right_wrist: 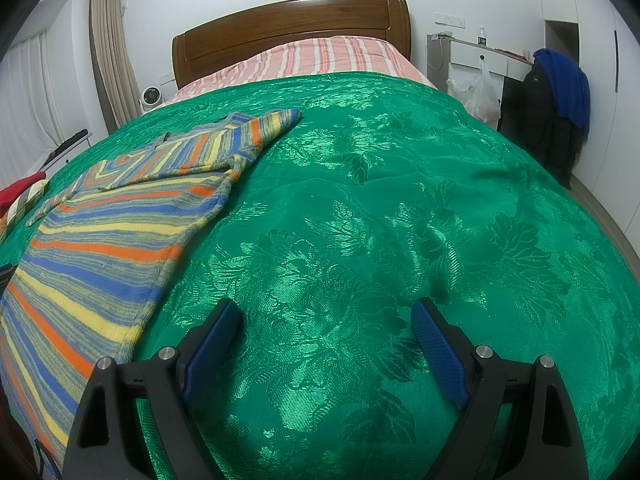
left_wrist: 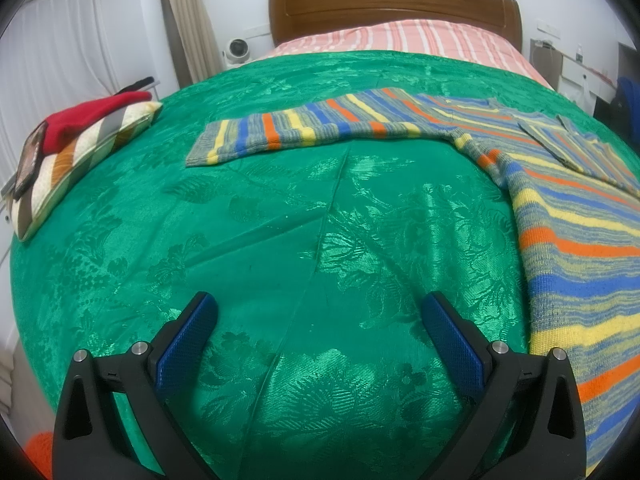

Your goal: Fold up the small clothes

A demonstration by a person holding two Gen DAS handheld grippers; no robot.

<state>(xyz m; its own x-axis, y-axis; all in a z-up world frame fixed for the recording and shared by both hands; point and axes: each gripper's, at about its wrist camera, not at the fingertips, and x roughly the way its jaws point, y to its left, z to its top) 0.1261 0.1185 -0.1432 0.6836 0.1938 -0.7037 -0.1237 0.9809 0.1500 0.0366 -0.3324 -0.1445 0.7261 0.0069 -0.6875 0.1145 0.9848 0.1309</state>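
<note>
A small striped knit sweater in blue, yellow, orange and grey lies flat on the green bedspread. One sleeve stretches out to the left. In the right wrist view the sweater lies at the left, and its other sleeve is folded across the chest. My left gripper is open and empty above the bedspread, left of the sweater's body. My right gripper is open and empty above bare bedspread, right of the sweater.
A striped pillow with a red garment and a phone on it lies at the bed's left edge. A wooden headboard and pink striped bedding are at the far end. A desk with jackets stands at the right.
</note>
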